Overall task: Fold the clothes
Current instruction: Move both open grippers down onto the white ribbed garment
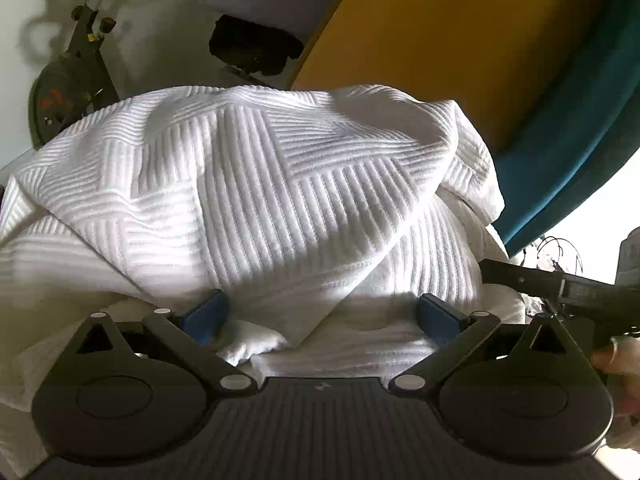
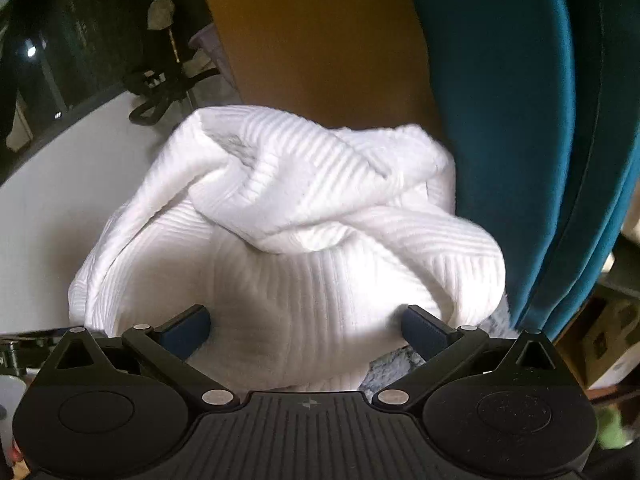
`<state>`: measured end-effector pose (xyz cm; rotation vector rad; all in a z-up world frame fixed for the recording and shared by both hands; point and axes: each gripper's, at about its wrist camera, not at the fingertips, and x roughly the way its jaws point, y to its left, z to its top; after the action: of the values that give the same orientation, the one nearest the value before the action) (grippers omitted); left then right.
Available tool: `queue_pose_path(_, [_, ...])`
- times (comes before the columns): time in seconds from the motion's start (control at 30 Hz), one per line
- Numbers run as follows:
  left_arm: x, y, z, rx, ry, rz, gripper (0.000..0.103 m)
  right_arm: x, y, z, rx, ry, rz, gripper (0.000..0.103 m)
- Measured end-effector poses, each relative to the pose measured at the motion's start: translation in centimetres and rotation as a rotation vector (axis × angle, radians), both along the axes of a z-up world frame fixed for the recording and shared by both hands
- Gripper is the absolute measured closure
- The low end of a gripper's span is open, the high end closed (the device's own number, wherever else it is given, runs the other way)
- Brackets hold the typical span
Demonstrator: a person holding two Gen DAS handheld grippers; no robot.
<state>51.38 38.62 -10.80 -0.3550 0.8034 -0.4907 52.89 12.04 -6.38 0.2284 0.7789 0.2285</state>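
Observation:
A white garment (image 1: 256, 184) with a raised ribbed pattern is bunched in loose folds and fills the left wrist view. My left gripper (image 1: 322, 316) is open, and the cloth spreads between and beyond its blue pads (image 1: 206, 314). In the right wrist view the same white garment (image 2: 288, 216) is heaped in a twisted mound. My right gripper (image 2: 306, 332) is open too, its blue pads (image 2: 424, 332) wide apart with cloth lying between them. Neither gripper pinches the fabric. What the garment rests on is hidden.
A yellow panel (image 1: 420, 40) and teal fabric (image 1: 560, 140) rise behind the garment, seen also as teal fabric (image 2: 500, 120) on the right. An exercise bike (image 1: 76, 60) stands far left. A black gripper body (image 1: 560, 288) and a hand (image 1: 616, 360) show at the right edge.

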Motion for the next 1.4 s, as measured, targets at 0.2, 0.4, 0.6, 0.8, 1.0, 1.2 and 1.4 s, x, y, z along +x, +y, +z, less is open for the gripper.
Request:
queue_pose_path(0.2, [0.5, -0.1, -0.1, -0.003, 0.012, -0.006, 0.001, 0.0, 0.5, -0.4, -0.003, -0.005, -0.001, 0.001])
queue_pose_path(0.4, [0.5, -0.2, -0.1, -0.005, 0.013, -0.006, 0.001, 0.3, 0.4, -0.2, 0.001, -0.002, -0.003, 0.001])
queue_pose_path(0.6, [0.6, -0.1, -0.1, -0.003, 0.014, -0.008, 0.001, 0.3, -0.3, 0.3, 0.009, 0.008, -0.005, 0.001])
queue_pose_path(0.8, [0.6, -0.1, -0.2, -0.005, 0.009, -0.006, 0.001, 0.3, -0.3, 0.4, 0.012, 0.011, -0.009, 0.001])
queue_pose_path(1.0, [0.6, -0.1, -0.3, -0.005, 0.004, -0.005, 0.001, 0.4, -0.4, 0.3, 0.014, 0.015, -0.010, 0.001])
queue_pose_path(1.2, [0.5, -0.2, -0.3, -0.003, -0.005, 0.000, 0.000, 0.4, -0.6, 0.3, 0.019, 0.026, -0.013, 0.001])
queue_pose_path(1.4, [0.5, -0.4, -0.2, 0.006, -0.004, 0.003, 0.001, 0.4, -0.8, 0.3, 0.029, 0.032, -0.019, 0.001])
